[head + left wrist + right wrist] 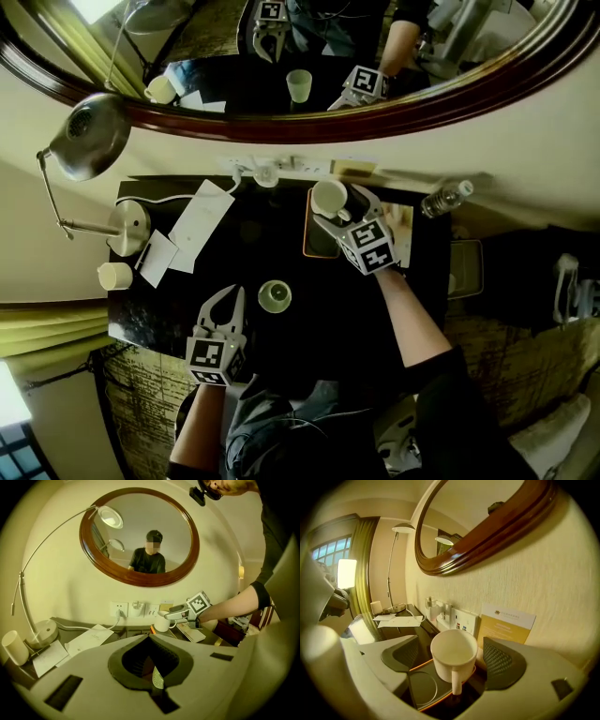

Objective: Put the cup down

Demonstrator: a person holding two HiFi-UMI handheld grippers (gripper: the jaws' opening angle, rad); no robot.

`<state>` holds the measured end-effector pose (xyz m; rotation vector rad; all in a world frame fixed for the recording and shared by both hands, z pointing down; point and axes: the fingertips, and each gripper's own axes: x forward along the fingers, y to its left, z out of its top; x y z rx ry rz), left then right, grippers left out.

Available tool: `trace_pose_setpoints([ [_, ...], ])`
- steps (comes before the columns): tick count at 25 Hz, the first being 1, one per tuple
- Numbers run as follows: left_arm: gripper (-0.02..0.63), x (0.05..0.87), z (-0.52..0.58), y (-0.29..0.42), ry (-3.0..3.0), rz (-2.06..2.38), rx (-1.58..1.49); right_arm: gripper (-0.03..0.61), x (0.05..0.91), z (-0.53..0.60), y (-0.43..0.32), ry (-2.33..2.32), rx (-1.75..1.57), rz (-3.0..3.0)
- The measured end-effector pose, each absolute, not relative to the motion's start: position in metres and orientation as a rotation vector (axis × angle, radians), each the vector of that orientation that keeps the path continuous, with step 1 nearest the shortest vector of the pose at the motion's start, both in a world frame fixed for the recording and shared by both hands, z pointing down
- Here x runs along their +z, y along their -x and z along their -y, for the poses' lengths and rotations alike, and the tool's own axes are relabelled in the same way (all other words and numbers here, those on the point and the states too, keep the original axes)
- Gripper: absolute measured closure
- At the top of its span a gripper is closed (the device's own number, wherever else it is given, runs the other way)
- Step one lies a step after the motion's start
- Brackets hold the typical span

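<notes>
Close to the person, the left gripper [232, 298] was shut tight with nothing in it, just beside a small cup [275, 296] on the dark table [319, 323]. Farther off, the right gripper [451, 660] had its fingers wide apart on both sides of the white cup [453, 654], not pressing it. That cup stood upright on the tray [419, 688], near the wall sockets [461, 620] under the round mirror [309, 120].
</notes>
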<state>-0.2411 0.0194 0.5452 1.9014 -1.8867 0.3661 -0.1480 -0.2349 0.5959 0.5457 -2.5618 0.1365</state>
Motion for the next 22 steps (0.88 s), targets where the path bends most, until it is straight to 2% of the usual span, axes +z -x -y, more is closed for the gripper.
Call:
trace_pose_setpoints([
  [2, 0.612, 0.543, -0.024, 0.243, -1.906, 1.885, 0.388, 0.149, 0.581, 0.221, 0.141, -0.538, 0.131, 2.561],
  [6, 0.612, 0.525, -0.030, 0.234, -1.945, 1.847, 0.376, 0.168, 0.554, 0.183, 0.123, -0.490, 0.147, 2.562],
  [9, 0.612, 0.510, -0.029, 0.232, -1.983, 1.835, 0.372, 0.259, 0.535, 0.161, 0.108, -0.485, 0.141, 2.564],
  [22, 0.612, 0.470, -0.026, 0.231, -2.084, 1.823, 0.341, 0.502, 0.486, 0.088, 0.039, -0.565, 0.119, 2.532],
])
